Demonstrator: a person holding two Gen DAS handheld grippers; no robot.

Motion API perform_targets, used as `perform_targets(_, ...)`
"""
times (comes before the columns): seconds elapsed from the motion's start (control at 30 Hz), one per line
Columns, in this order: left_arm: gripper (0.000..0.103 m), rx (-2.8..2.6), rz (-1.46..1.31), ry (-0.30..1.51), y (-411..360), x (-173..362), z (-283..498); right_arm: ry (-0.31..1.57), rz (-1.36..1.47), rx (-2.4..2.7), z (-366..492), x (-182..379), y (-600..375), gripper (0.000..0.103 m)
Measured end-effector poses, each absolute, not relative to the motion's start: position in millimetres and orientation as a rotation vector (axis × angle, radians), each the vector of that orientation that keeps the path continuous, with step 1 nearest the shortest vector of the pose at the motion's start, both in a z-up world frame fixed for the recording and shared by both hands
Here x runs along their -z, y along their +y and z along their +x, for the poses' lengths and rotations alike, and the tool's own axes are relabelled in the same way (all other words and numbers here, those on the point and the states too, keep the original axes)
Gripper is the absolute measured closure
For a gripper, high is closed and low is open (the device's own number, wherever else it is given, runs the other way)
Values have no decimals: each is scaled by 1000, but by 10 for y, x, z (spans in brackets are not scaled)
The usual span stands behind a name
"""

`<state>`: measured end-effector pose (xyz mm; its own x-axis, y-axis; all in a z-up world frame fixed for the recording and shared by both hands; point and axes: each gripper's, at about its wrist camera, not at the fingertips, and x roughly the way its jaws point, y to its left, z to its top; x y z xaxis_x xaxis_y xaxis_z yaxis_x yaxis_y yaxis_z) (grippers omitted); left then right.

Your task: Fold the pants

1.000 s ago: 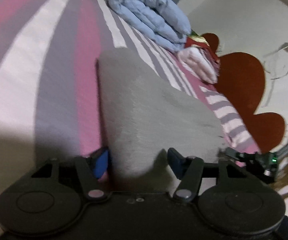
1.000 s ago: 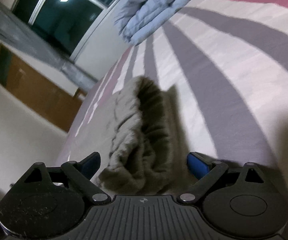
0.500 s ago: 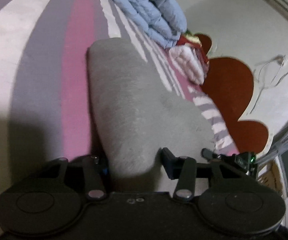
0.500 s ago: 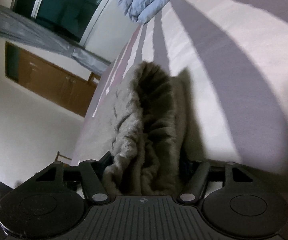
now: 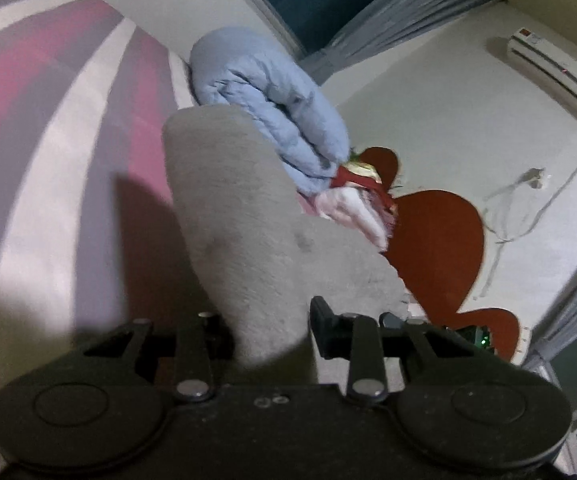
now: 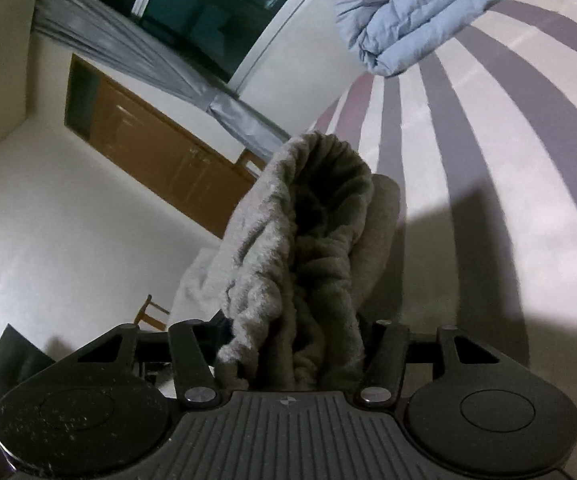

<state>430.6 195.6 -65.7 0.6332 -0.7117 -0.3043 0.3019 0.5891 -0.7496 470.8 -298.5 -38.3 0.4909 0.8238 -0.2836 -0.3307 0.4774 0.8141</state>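
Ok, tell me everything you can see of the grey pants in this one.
The grey pants look like thick, fuzzy fleece. Both grippers are shut on them: the left gripper pinches a smooth folded end, the right gripper a bunched, wrinkled end. The fabric rises from each grip, above the striped bedsheet.

We see a bed (image 5: 60, 128) with a pink, grey and white striped sheet. On it lies a folded blue quilt (image 5: 272, 104), with a pink bundle (image 5: 348, 212) just beside it.
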Motion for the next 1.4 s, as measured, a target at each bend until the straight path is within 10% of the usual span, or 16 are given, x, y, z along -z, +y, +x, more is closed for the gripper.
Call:
perform_targets(0.03, 70, 595, -692, 643, 2001, 686, 4376, 759, 767, -763, 4837, 449, -2965, 48)
perform_targets(0.1, 23, 336, -518, 693, 1992, 841, 4545, 817, 702, -638, 5057, 680, -2865, 30)
perform_targets(0.4, 22, 238, -405, 649, 1914, 962, 4336, 861, 662, -529, 5079, 832, -2860, 23)
perform_targets(0.6, 6, 89, -295, 565, 1995, 787, 3608, 723, 602, -486, 4397, 671, -3302, 0)
perform_targets(1.4, 6, -110, -356, 373, 1771, 248, 1072, 335, 366, -280, 1227, -19, -3531, 0)
